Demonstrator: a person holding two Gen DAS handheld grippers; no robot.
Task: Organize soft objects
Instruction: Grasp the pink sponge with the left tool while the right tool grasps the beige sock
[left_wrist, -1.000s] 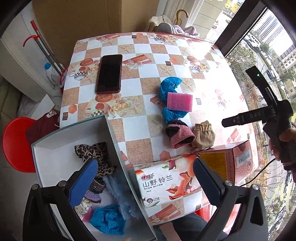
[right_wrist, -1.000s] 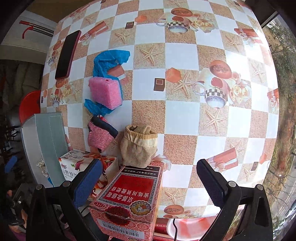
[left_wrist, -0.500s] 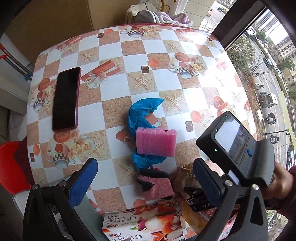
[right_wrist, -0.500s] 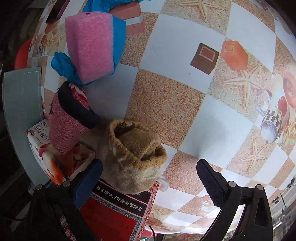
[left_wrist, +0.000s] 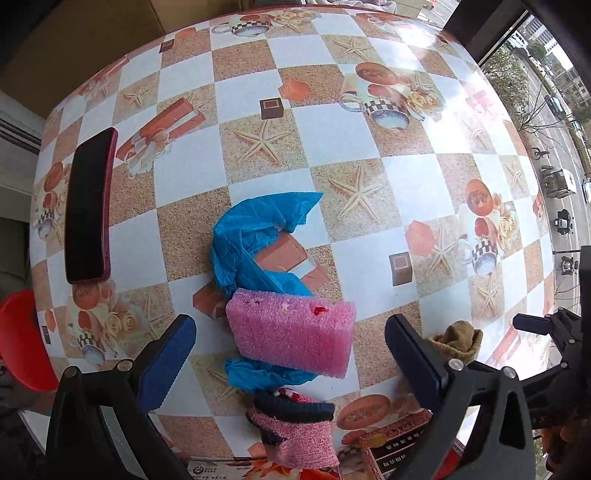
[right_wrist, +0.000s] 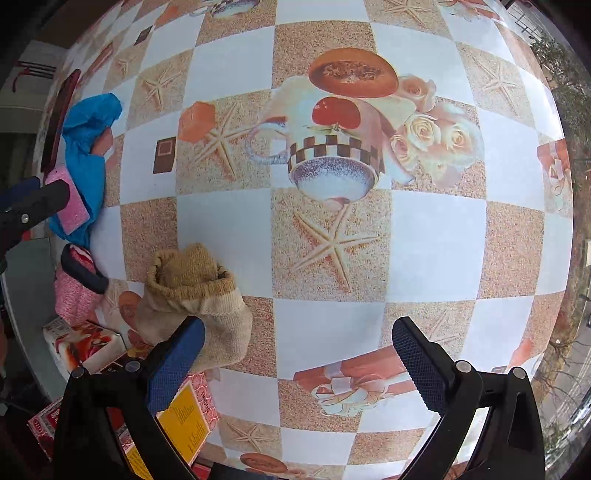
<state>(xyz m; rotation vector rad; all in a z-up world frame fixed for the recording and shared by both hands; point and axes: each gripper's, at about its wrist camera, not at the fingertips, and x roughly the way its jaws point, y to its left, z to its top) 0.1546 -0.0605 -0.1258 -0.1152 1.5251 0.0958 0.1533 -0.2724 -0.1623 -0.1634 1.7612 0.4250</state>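
Observation:
A pink sponge (left_wrist: 291, 336) lies on crumpled blue plastic (left_wrist: 251, 240) on the checked tablecloth. My left gripper (left_wrist: 290, 363) is open, its fingers standing either side of the sponge without touching it. Just below the sponge is a pink knitted sock (left_wrist: 295, 432) with a dark cuff. A tan sock (right_wrist: 195, 295) lies against the left fingertip (right_wrist: 177, 362) of my right gripper (right_wrist: 297, 362), which is open with only bare tablecloth between its fingers. The tan sock (left_wrist: 458, 339) also shows behind the left gripper's right finger.
A dark phone (left_wrist: 88, 206) lies at the table's left side. A tissue pack (right_wrist: 85, 343) and a red carton (right_wrist: 181, 417) sit at the near edge by the socks. A red stool (left_wrist: 18, 332) stands off the left edge; windows line the right.
The left gripper left the white box and came forward and down to straddle the pink sponge. The right gripper dropped close to the table, shifting so the tan sock is at its left finger.

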